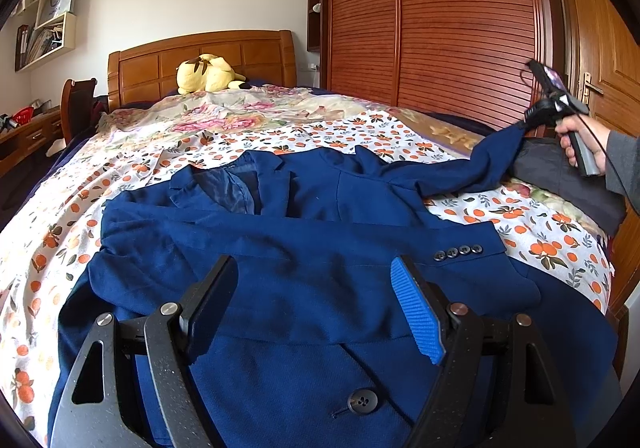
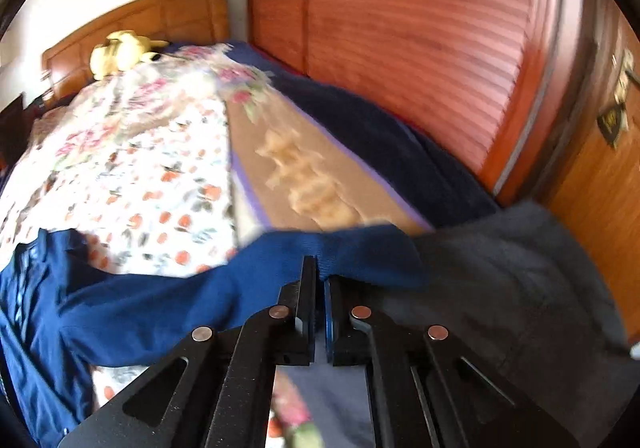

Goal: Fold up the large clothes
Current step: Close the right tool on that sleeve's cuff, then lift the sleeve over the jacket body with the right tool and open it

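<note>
A dark blue suit jacket (image 1: pixel 304 248) lies face up on the flowered bedspread (image 1: pixel 80 208), one sleeve folded across its chest. My left gripper (image 1: pixel 316 268) hovers open just over the jacket's lower front, nothing between its fingers. The other sleeve (image 1: pixel 480 168) stretches up to the right, lifted off the bed. My right gripper (image 1: pixel 532 120), held by a hand in a grey sleeve, pinches its end. In the blurred right wrist view the right gripper (image 2: pixel 320 268) is shut on the blue sleeve (image 2: pixel 200 304), the cloth edge caught between the tips.
A dark grey garment (image 1: pixel 568 184) lies at the bed's right edge, under the lifted sleeve. A yellow plush toy (image 1: pixel 208 74) sits by the wooden headboard (image 1: pixel 200 60). A slatted wooden wardrobe (image 1: pixel 440 28) stands close along the right side. A desk (image 1: pixel 24 136) is at the left.
</note>
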Demonstrator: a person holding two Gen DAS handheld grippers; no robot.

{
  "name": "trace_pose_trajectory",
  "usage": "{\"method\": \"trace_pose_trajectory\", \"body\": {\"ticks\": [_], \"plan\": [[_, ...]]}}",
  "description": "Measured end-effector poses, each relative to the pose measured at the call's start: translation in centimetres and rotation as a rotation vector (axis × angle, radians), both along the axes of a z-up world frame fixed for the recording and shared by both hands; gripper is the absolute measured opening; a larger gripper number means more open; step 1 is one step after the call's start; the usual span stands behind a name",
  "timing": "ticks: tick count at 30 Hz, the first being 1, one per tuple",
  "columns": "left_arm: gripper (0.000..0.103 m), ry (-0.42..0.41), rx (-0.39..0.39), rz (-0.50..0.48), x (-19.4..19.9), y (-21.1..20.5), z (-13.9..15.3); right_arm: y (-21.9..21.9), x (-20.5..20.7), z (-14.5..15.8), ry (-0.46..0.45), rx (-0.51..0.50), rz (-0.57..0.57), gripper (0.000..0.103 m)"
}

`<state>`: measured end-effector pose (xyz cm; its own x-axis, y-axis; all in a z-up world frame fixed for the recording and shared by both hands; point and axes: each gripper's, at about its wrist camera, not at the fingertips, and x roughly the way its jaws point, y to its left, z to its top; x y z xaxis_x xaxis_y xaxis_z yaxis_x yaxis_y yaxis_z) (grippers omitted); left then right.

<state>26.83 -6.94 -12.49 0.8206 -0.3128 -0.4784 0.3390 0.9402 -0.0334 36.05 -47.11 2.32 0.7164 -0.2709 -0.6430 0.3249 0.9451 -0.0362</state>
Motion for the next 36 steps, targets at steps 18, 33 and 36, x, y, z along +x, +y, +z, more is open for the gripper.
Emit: {"method": "trace_pose_trajectory", "body": {"ticks": [18, 33, 36], "plan": [[0.08, -0.053, 0.002, 0.07, -4.3, 5.4, 3.2, 24.1, -7.8, 15.1, -0.331, -0.206, 0.439, 0.001], [0.08, -0.078, 0.016, 0.151, -6.4, 9.5, 4.2, 33.3, -16.1, 11.2, -0.285, -0.141, 0.826, 0.001], [0.08, -0.079, 0.021, 0.163, -6.4, 10.0, 4.1, 33.1, -16.8, 8.1, -0.22, -0.133, 0.873, 0.001]]}}
